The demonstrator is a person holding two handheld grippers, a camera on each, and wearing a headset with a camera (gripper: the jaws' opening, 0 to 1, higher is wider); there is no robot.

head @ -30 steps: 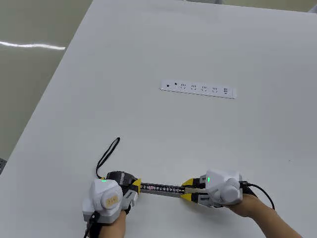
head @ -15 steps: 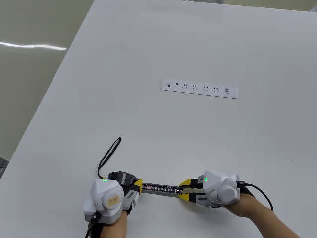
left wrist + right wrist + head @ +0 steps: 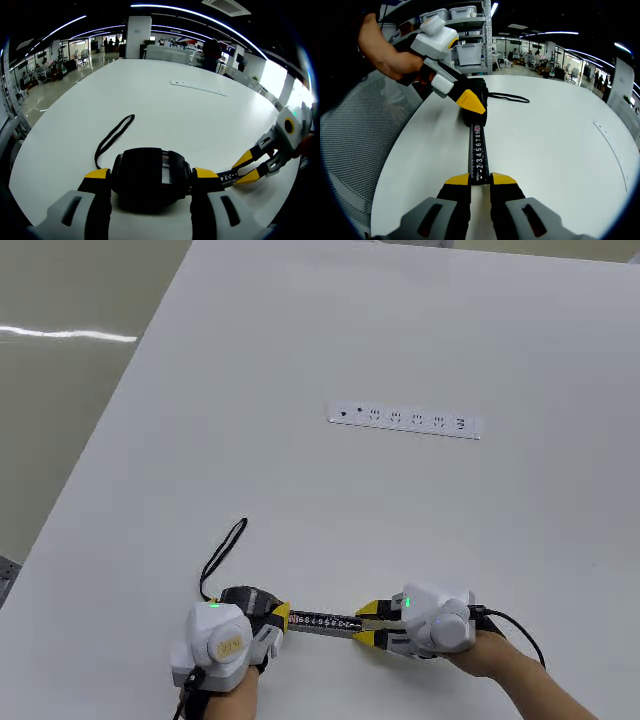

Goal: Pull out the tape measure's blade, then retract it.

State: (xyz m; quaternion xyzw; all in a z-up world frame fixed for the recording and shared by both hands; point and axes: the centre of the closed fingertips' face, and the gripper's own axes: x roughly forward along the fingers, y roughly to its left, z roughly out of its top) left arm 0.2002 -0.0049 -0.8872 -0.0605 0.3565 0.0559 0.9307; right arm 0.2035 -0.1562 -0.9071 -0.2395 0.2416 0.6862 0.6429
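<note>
A black tape measure (image 3: 150, 175) rests on the white table near its front edge, with my left gripper (image 3: 150, 176) shut on its case. The case (image 3: 248, 602) and left gripper (image 3: 262, 622) also show in the head view. A short length of numbered blade (image 3: 478, 152) runs from the case (image 3: 476, 100) to my right gripper (image 3: 480, 179), which is shut on the blade's end. The blade (image 3: 322, 621) spans the gap between the left gripper and the right gripper (image 3: 366, 622). A black wrist strap (image 3: 220, 552) trails away from the case.
A white power strip (image 3: 404, 421) lies flat at the table's middle, well beyond the grippers. The table's left edge (image 3: 95, 455) drops to a shiny floor. A cable (image 3: 515, 625) runs from the right gripper. Shelving and bins (image 3: 465, 30) stand in the background.
The right gripper has moved left toward the case, so the exposed blade is shorter. The left gripper and the case hold their place.
</note>
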